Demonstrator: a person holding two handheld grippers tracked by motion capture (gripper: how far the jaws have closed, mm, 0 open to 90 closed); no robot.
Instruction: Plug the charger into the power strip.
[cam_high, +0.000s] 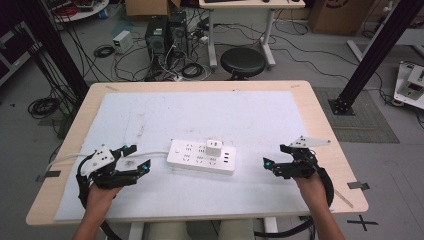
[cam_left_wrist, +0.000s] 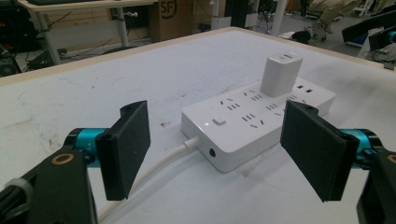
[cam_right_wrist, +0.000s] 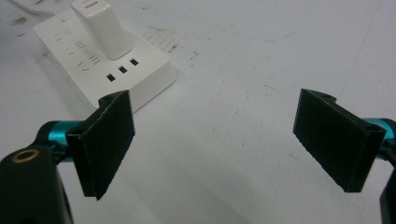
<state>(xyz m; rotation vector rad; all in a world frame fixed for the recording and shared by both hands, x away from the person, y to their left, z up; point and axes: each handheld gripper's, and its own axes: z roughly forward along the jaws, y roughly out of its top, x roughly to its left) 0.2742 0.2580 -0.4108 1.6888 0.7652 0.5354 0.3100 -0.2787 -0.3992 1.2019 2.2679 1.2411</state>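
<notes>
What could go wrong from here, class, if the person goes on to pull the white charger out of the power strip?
1. The power strip lies loose on the mat; with the left tool open beside it, not pressing it, it may lift along with the charger.
2. The charger is smooth and upright; the open right tool might slip off or tilt it.

The left gripper (cam_high: 137, 158) and the right gripper (cam_high: 274, 156) sat low on either side, each held in a hand with the forearm behind it. Both pointed inward, jaws spread wide and gripping nothing.
</notes>
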